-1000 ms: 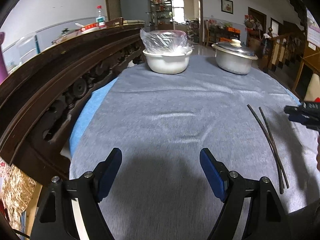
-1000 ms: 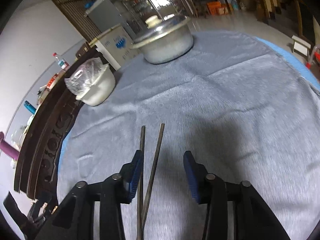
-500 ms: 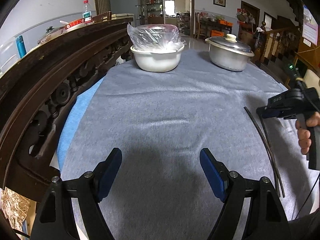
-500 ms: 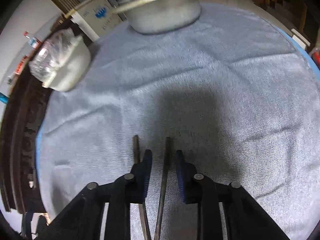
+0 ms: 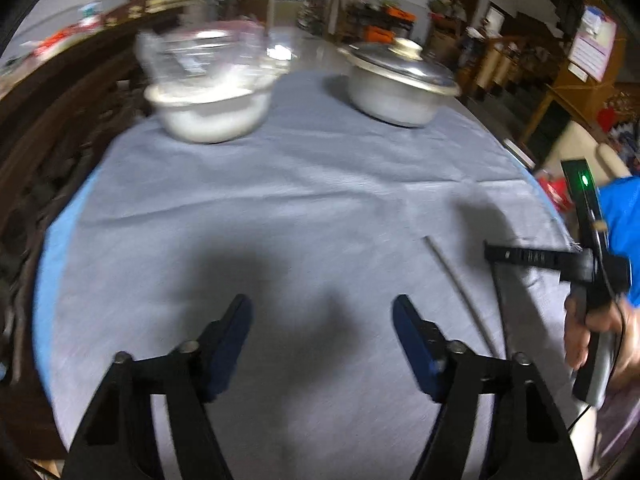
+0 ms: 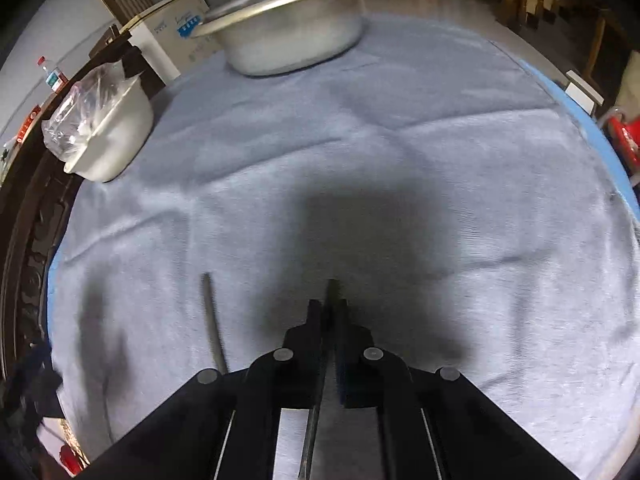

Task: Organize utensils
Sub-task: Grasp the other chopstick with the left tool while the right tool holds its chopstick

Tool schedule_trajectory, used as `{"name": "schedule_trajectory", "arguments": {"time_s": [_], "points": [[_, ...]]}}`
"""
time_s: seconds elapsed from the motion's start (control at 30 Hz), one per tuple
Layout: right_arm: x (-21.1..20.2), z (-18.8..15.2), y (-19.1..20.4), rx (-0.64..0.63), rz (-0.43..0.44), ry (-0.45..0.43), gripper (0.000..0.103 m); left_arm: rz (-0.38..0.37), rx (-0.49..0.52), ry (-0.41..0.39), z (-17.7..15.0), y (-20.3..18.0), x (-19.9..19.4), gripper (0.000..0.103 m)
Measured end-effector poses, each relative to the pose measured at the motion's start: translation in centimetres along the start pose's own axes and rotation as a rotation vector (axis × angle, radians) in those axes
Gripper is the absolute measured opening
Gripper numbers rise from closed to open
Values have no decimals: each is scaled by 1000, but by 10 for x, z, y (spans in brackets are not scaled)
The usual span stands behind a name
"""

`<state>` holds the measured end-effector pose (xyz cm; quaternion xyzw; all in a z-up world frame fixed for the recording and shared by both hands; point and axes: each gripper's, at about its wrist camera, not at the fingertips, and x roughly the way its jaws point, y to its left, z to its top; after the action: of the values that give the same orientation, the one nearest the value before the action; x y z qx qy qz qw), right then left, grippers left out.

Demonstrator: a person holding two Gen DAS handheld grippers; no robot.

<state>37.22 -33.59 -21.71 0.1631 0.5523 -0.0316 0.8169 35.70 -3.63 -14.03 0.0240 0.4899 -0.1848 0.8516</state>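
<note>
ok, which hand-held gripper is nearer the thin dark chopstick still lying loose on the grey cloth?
Right. The right hand-held gripper, shut on the other dark chopstick, sits just beside the loose chopstick. The left hand-held gripper is open, farther off to its left.

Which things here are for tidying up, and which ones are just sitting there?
For the job:
- chopstick in the right gripper fingers
- other chopstick lying on the cloth
- left gripper, open

Just sitting there:
- lidded metal pot
- white bowl with plastic bag
</note>
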Motion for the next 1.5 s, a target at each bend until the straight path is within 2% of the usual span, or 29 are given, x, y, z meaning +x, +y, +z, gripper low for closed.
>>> {"name": "schedule_trajectory", "arguments": {"time_s": [0.23, 0.4, 0.43, 0.47, 0.57, 0.6, 0.73, 0.9, 1.0, 1.07, 1.33, 1.5], "points": [[-7, -8, -27, 24, 74, 13, 6, -142, 60, 184, 39, -66, 66, 65], [-9, -8, -29, 7, 88, 15, 6, -157, 51, 307, 46, -90, 107, 54], [-8, -9, -31, 12, 102, 16, 6, -157, 39, 314, 46, -90, 111, 51], [-8, -9, -33, 18, 115, 18, 6, -153, 32, 288, 49, -92, 110, 51], [-6, -8, -35, 28, 143, 24, 6, -163, 12, 300, 55, -95, 115, 48], [-5, -8, -36, 31, 149, 25, 6, -151, 14, 296, 56, -98, 116, 45], [-7, -7, -41, 50, 173, 33, 6, -73, 100, 266, 51, -110, 116, 20], [-5, -8, -39, 57, 170, 27, 6, -50, 155, 244, 47, -108, 113, 8], [-5, -9, -38, 52, 161, 38, 6, -19, 247, 235, 37, -108, 106, 5], [-6, -11, -35, 41, 144, 54, 6, -9, 272, 236, 32, -101, 100, 5], [-1, -2, -12, -12, 8, 148, 8, -42, 237, 305, 30, -71, 92, 6], [1, 1, 1, -53, -52, 153, 8, -30, 238, 318, 33, -74, 96, 10]]}}
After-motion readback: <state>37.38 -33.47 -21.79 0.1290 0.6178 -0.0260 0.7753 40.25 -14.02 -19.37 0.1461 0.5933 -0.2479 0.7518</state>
